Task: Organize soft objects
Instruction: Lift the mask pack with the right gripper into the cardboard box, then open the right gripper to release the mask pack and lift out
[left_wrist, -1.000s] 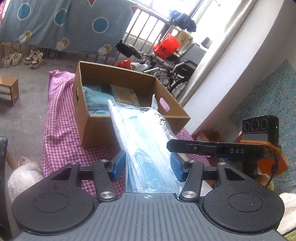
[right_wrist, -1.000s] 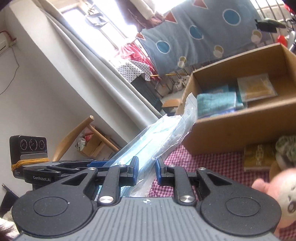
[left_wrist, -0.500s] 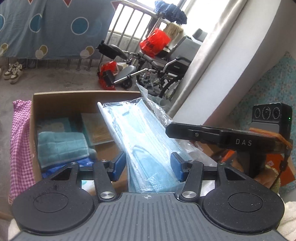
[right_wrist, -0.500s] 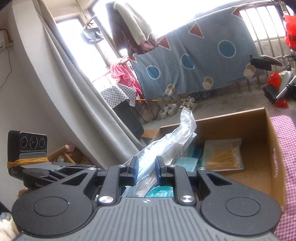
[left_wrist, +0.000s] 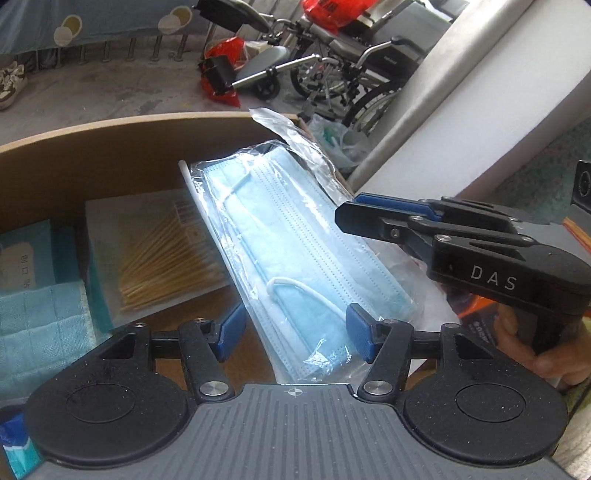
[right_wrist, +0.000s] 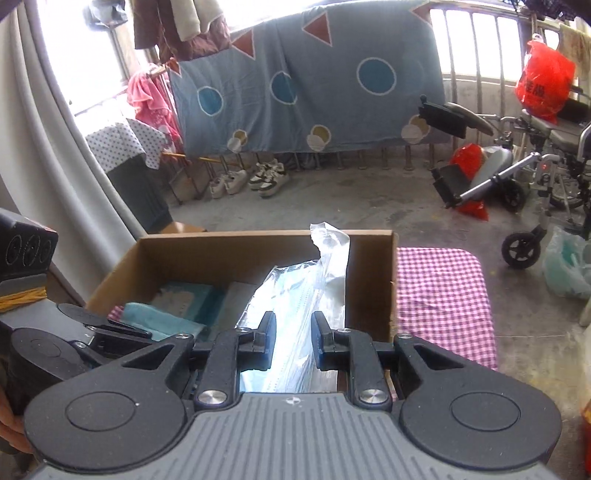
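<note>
Over the cardboard box (left_wrist: 110, 162), the mask pack (left_wrist: 295, 251) sags, light and slippery: right gripper (right_wrist: 293, 341) pinches its edge, left gripper (left_wrist: 291, 332) gapes around it.

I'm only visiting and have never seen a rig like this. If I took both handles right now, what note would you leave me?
Right gripper: fingers shut on the bagged face masks.
Left gripper: fingers spread either side of the same bag. I can't tell whether they press on it.
The bag hangs tilted over the open cardboard box, which stands on the checked cloth.
Done: a folded teal towel and a pack of cotton swabs lie in the box.
Left: probably lower the masks in beside the swabs, then let go.
</note>
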